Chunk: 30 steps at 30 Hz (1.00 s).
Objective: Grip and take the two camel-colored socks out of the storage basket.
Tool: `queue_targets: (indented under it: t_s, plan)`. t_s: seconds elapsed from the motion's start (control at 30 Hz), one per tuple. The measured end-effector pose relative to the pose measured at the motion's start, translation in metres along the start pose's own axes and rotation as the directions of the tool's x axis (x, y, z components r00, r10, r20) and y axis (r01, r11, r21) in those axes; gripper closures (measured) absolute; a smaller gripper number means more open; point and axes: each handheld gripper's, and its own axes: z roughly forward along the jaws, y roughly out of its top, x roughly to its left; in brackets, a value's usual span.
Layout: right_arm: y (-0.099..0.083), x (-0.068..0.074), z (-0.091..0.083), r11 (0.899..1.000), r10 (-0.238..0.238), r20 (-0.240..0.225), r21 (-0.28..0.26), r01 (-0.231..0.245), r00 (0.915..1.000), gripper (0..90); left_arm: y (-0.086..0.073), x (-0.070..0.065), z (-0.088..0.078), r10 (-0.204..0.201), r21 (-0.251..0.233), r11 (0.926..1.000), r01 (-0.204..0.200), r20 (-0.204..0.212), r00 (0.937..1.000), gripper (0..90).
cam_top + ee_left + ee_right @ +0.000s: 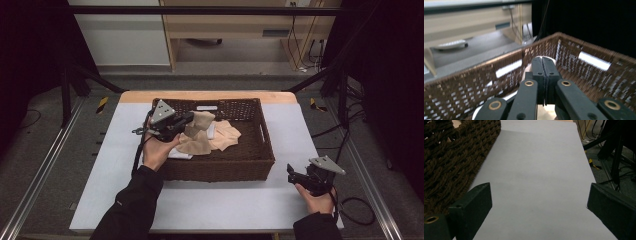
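Observation:
A brown wicker basket point(220, 170) stands in the middle of the white-covered table point(225, 205). Inside lie a peach cloth point(226, 136) and a white piece point(180, 154). My left gripper point(188, 120) hangs over the basket's left part, shut on a beige cloth point(201, 121) lifted a little above the pile. In the left gripper view the jaws point(544, 75) are pressed together, with pale cloth point(527, 69) showing behind them and the basket wall point(589, 67) beyond. My right gripper point(291, 173) rests low at the table's front right, open. Its jaws point(539, 197) stand wide apart over bare table, with the basket point(449, 157) to their left.
Black frame poles point(75, 85) stand at both sides of the table's far end. Wooden furniture point(225, 25) and cables point(300, 50) lie beyond on the grey floor. A cable point(357, 212) trails off the table's right edge. Free table surface lies in front and to the right of the basket.

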Motion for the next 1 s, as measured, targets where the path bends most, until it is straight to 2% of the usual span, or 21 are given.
queue_targets:
  t_s: [0.23, 0.4, 0.53, 0.57, 0.8, 1.0]
  plan:
    - [0.000, 0.000, -0.001, 1.000, 0.003, 0.002, -0.003, -0.003, 1.0000, 6.0, 0.021, -0.012, -0.024, 0.004, -0.070, 0.9975, -0.003, 0.022, 0.9997, 88.8]
    - [0.000, 0.000, -0.001, 1.000, 0.001, 0.004, -0.002, -0.001, 1.0000, 6.0, 0.031, -0.021, -0.043, -0.011, -0.120, 0.9926, 0.018, 0.062, 0.9980, 88.8]
    - [0.000, 0.000, -0.001, 1.000, 0.001, 0.005, -0.001, -0.001, 1.0000, 6.0, 0.036, -0.027, -0.054, -0.011, -0.134, 0.9908, 0.020, 0.073, 0.9973, 88.8]
    - [0.000, 0.000, -0.001, 1.000, -0.002, 0.006, -0.003, 0.002, 1.0000, 6.0, 0.038, -0.031, -0.062, -0.005, -0.140, 0.9901, 0.016, 0.077, 0.9970, 88.8]
    - [0.000, 0.000, -0.001, 1.000, -0.003, 0.006, -0.002, 0.003, 1.0000, 6.0, 0.043, -0.045, -0.085, 0.018, -0.157, 0.9876, -0.002, 0.103, 0.9946, 88.8]
    - [0.000, 0.000, -0.002, 1.000, -0.001, 0.005, -0.004, 0.001, 1.0000, 6.0, 0.041, -0.057, -0.099, 0.039, -0.158, 0.9873, -0.020, 0.115, 0.9926, 88.8]
